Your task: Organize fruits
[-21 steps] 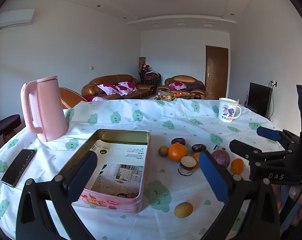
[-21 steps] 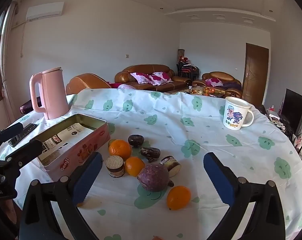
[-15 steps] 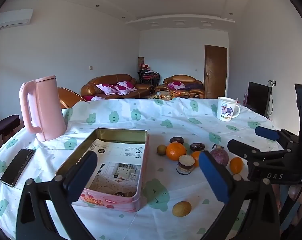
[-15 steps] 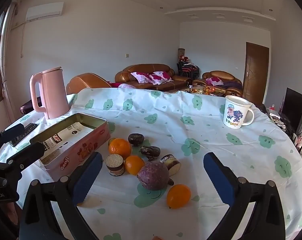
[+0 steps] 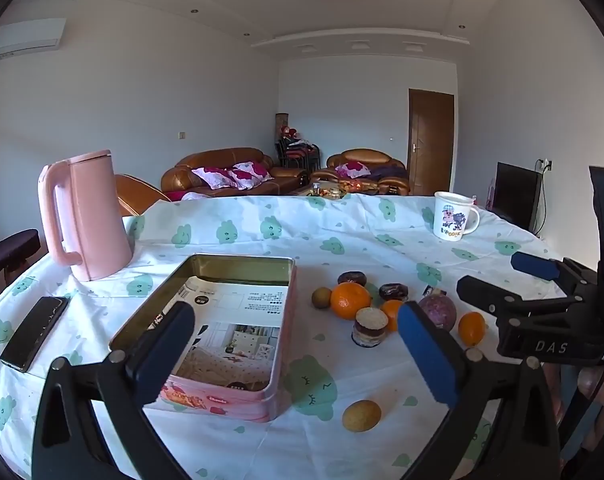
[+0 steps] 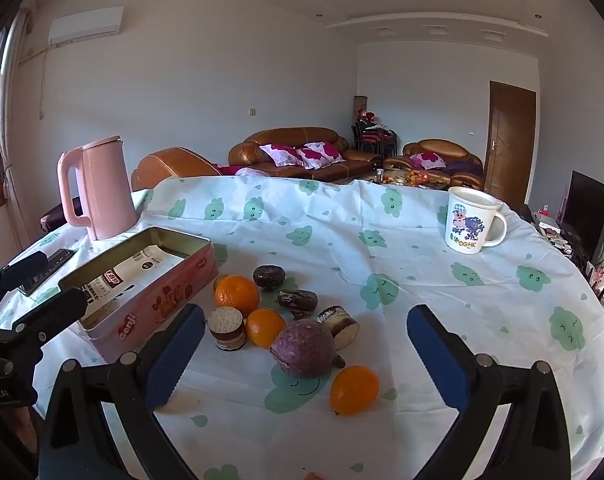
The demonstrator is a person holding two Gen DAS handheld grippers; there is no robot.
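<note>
A pink tin box [image 5: 222, 344] [image 6: 150, 300] lies open on the table, lined with printed paper. Right of it lies a cluster: a big orange [image 5: 350, 300] [image 6: 237, 295], a smaller orange [image 6: 265, 328], a purple passion fruit [image 6: 303, 348] [image 5: 438, 312], an orange at the front [image 6: 354, 390] [image 5: 471, 328], dark dates [image 6: 268, 277], a small round cake [image 6: 226, 328] [image 5: 369, 327] and a kiwi [image 5: 321, 297]. A yellow-brown fruit [image 5: 361, 415] lies alone near the front. My left gripper [image 5: 294, 360] is open over the tin's near right corner. My right gripper [image 6: 306, 360] is open above the passion fruit.
A pink kettle [image 5: 84, 216] [image 6: 98, 188] stands at the back left. A black phone [image 5: 34, 332] lies at the left edge. A white cartoon mug [image 5: 454, 216] [image 6: 472, 220] stands at the back right. The green-patterned tablecloth [image 6: 382, 220] covers the table. Sofas stand beyond.
Both grippers have drifted slightly; the view has shifted a little. Nothing on the table has moved and both grippers stay open.
</note>
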